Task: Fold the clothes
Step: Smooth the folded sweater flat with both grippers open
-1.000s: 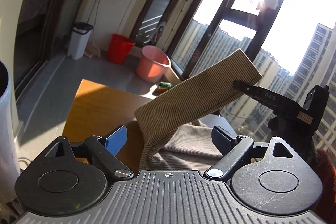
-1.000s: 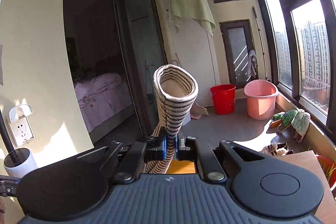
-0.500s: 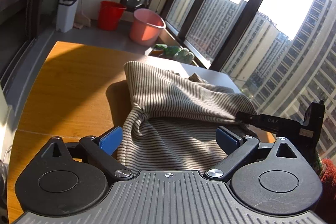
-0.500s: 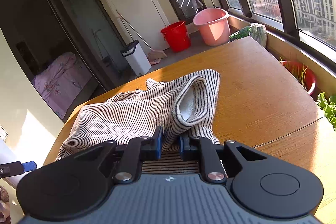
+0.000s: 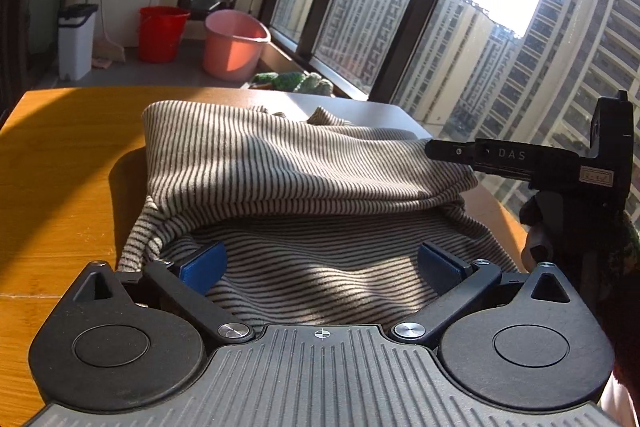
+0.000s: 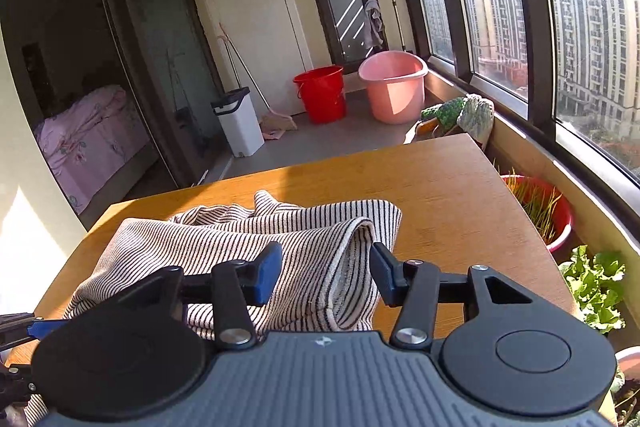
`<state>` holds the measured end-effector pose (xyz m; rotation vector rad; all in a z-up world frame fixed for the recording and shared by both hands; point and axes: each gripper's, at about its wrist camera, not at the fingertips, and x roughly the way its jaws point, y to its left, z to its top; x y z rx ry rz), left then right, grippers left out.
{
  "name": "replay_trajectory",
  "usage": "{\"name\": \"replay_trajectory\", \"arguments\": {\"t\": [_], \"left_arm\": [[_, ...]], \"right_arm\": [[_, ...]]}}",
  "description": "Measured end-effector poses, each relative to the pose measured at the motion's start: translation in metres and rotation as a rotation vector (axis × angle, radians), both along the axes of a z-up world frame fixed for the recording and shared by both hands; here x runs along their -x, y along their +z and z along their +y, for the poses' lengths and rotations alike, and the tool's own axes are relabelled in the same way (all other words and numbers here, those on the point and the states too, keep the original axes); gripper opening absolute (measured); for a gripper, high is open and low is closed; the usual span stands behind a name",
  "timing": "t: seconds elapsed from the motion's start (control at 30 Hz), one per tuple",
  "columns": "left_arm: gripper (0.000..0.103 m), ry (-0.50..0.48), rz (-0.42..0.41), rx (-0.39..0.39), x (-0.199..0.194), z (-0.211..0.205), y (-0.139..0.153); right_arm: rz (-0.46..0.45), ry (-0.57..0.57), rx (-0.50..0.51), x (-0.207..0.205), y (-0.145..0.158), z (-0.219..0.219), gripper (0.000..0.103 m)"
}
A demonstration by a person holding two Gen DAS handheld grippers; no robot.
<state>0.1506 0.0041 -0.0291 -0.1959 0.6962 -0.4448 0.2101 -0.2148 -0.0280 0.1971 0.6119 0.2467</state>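
A black-and-white striped garment (image 5: 304, 167) lies folded over itself on the wooden table (image 5: 60, 163). My left gripper (image 5: 320, 267) hovers low over its near edge. Its jaws are opening wide, and the blue pads (image 5: 204, 267) press on nothing. In the right wrist view the garment (image 6: 224, 239) shows its folded corner between the jaws of my right gripper (image 6: 326, 273). Those jaws are opening, and the pads stand off the cloth. One of the right gripper's fingers (image 5: 500, 155) reaches over the garment's right end in the left wrist view.
Beyond the table's far edge stand a red bucket (image 6: 322, 93), a pink tub (image 6: 394, 85) and a white bin (image 6: 240, 121). A red pot of grass (image 6: 540, 207) and a leafy plant (image 6: 596, 287) sit off the table's right side, under the windows.
The right gripper has brought the held-up garment edge down onto the table, folding it over, and its jaws have parted. The left gripper has sunk toward the cloth and opened wider.
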Motion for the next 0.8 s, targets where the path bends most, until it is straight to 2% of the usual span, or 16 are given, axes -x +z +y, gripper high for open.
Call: {"name": "replay_trajectory", "arguments": {"t": [0.03,0.13,0.23,0.27,0.33,0.47,0.5,0.57,0.63,0.67,0.7,0.77,0.8], "left_arm": [[0.103,0.0,0.011,-0.005,0.001,0.0,-0.006],[0.103,-0.006,-0.019,-0.013,0.006,0.002,-0.011],[0.103,-0.003,-0.016,-0.011,0.007,0.002,-0.011],[0.103,-0.003,-0.017,-0.017,0.007,0.001,-0.011],[0.103,-0.004,-0.018,-0.025,0.008,0.0,-0.011],[0.103,-0.008,-0.014,-0.012,0.007,0.001,-0.011],[0.103,-0.008,-0.013,-0.006,0.006,0.002,-0.011],[0.103,-0.016,-0.012,-0.007,0.005,0.003,-0.011],[0.103,-0.029,-0.004,-0.03,0.003,0.0,-0.008],[0.103,-0.036,0.0,-0.043,0.002,-0.001,-0.006],[0.103,-0.049,0.006,-0.045,0.0,-0.002,-0.002],[0.103,-0.07,-0.022,-0.004,-0.004,0.0,0.011],[0.103,-0.061,-0.048,0.003,-0.008,-0.001,0.017]], "right_arm": [[0.008,0.023,0.009,-0.003,-0.001,0.005,0.008],[-0.096,0.076,0.029,-0.001,0.023,0.016,0.008],[-0.194,0.065,0.02,-0.001,0.049,0.013,0.008],[-0.202,0.054,0.011,-0.003,0.052,0.01,0.008],[-0.173,0.023,-0.017,-0.012,0.047,0.001,0.008],[0.024,-0.046,-0.017,-0.025,-0.005,-0.013,0.009],[0.035,-0.055,-0.022,-0.022,-0.015,-0.017,0.009],[0.022,-0.062,-0.023,-0.014,-0.017,-0.021,0.009],[0.008,-0.081,0.039,-0.007,-0.01,-0.018,0.023],[-0.012,-0.082,0.085,-0.002,-0.005,-0.015,0.039],[-0.038,-0.075,0.124,0.003,0.0,-0.012,0.046],[-0.085,-0.025,0.124,0.015,0.011,-0.008,0.057],[-0.108,0.004,0.114,0.021,0.016,-0.006,0.07]]}}
